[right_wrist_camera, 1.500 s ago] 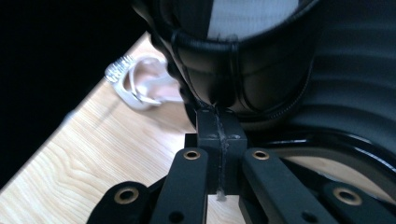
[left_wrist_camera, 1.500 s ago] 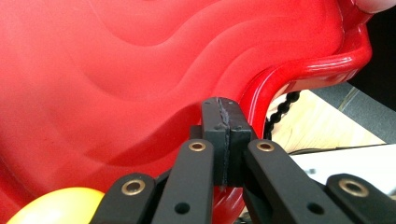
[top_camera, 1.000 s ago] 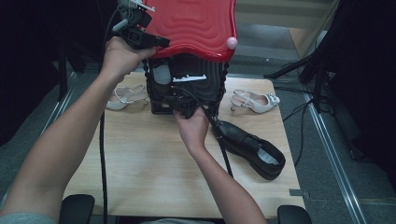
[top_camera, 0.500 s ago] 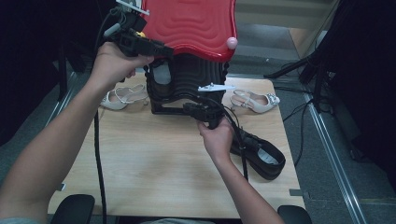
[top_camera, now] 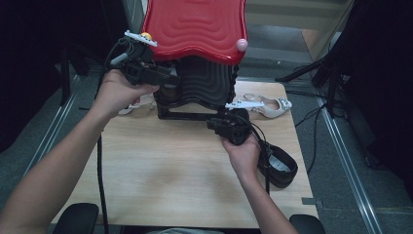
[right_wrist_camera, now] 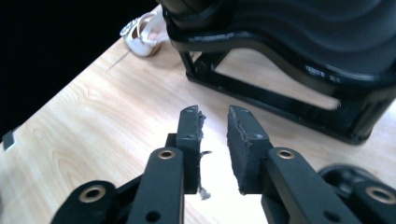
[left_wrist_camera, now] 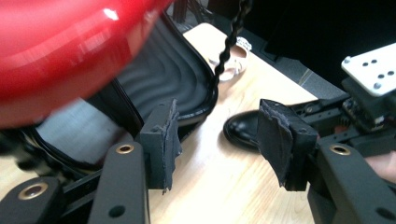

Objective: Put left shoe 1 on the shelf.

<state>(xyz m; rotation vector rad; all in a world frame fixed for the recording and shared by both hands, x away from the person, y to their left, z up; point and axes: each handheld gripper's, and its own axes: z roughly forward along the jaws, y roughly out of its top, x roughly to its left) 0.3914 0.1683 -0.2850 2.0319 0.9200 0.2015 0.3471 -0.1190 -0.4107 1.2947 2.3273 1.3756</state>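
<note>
High view, wooden desk (top_camera: 160, 180), red-lidded black case (top_camera: 197, 29) at its far edge, black shoe (top_camera: 282, 168) near right, pale sandal (top_camera: 270, 105) far right, left claw (left_wrist_camera: 217, 135) spread wide beside the case, right claw (right_wrist_camera: 212, 135) narrowly parted, empty.

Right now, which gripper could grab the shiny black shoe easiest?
Probably the right gripper: its hand is right beside the black shoe. The left gripper is up by the red lid, farther away.

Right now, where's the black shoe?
In the high view, the black shoe lies on the table's right side near its front edge, just right of the right hand.
</note>
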